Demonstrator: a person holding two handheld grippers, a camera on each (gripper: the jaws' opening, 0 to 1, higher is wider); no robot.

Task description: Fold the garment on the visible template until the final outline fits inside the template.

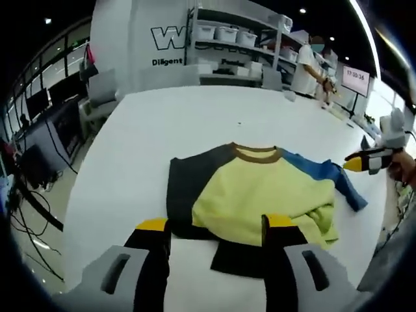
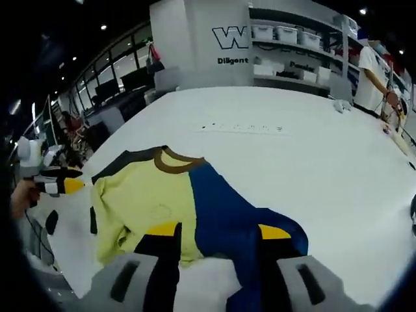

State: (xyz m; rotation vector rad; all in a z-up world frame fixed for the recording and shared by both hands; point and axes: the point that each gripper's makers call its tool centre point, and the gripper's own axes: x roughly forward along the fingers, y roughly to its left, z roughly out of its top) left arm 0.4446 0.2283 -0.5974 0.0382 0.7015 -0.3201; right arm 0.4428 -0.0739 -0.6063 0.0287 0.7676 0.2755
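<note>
Nearest in the left gripper view, the left gripper [image 1: 216, 229] hovers with its two yellow-tipped jaws spread apart and nothing between them, just above the near hem of the garment [image 1: 260, 195]. Beneath that hem a dark template [image 1: 237, 258] peeks out on the white table [image 1: 162, 130]. The garment lies flat with a yellow body, a dark sleeve on one side, a blue sleeve on the other and a brown collar at its far edge; one yellow corner is rumpled. In the right gripper view the right gripper [image 2: 218, 229] also has its jaws apart and empty, poised over the blue sleeve and yellow body of the garment [image 2: 146, 195], which lies on the table [image 2: 312, 149]. Each gripper shows at the edge of the other's view, held in a hand beside the garment. Farther off stand shelves with white bins [image 1: 227, 32], and a person [image 1: 305, 65] in a white shirt by the table's far corner.
</note>
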